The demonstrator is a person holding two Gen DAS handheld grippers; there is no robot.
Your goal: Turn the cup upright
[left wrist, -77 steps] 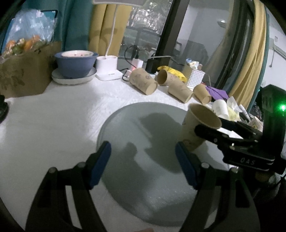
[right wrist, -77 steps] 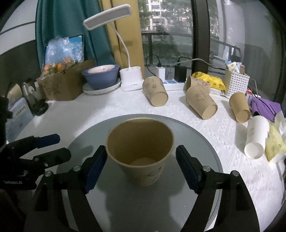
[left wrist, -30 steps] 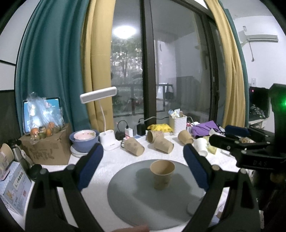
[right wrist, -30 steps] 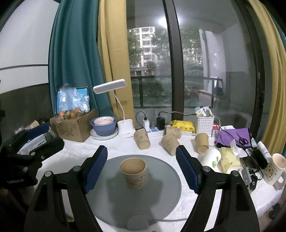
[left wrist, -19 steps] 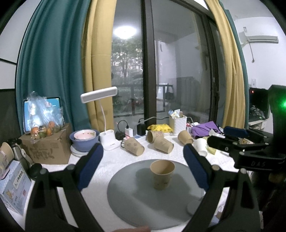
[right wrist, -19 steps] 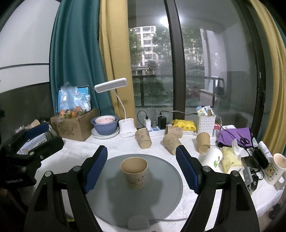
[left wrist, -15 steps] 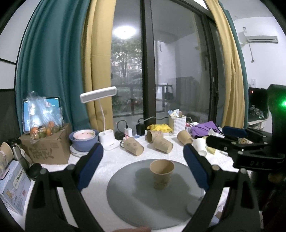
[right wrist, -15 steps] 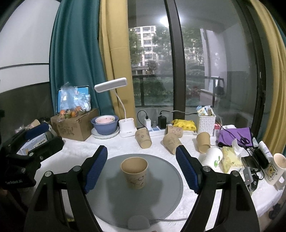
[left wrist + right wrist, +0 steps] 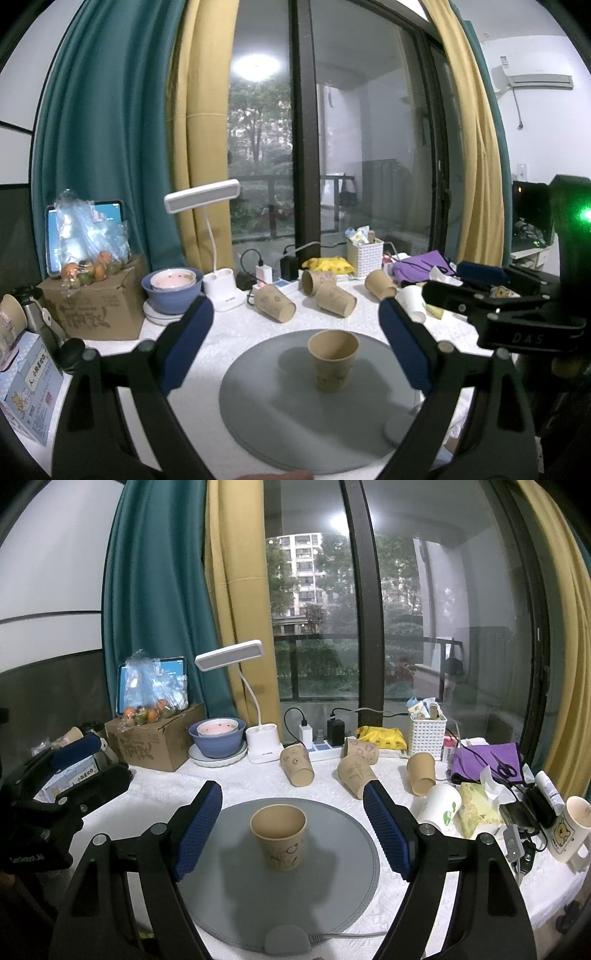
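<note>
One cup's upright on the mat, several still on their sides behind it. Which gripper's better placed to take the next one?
Right, probably. The right gripper is open and faces the tipped cups squarely, with the upright cup between its fingers. The left gripper is open too, but in its view they lie farther off.

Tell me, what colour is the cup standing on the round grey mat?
Tan brown paper cup with small cartoon doodles; clearest in the right wrist view.

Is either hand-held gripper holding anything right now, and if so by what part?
Nothing is held. The left hand-held gripper and right hand-held gripper are open, apart from the upright brown paper cup on the grey round mat.
</note>
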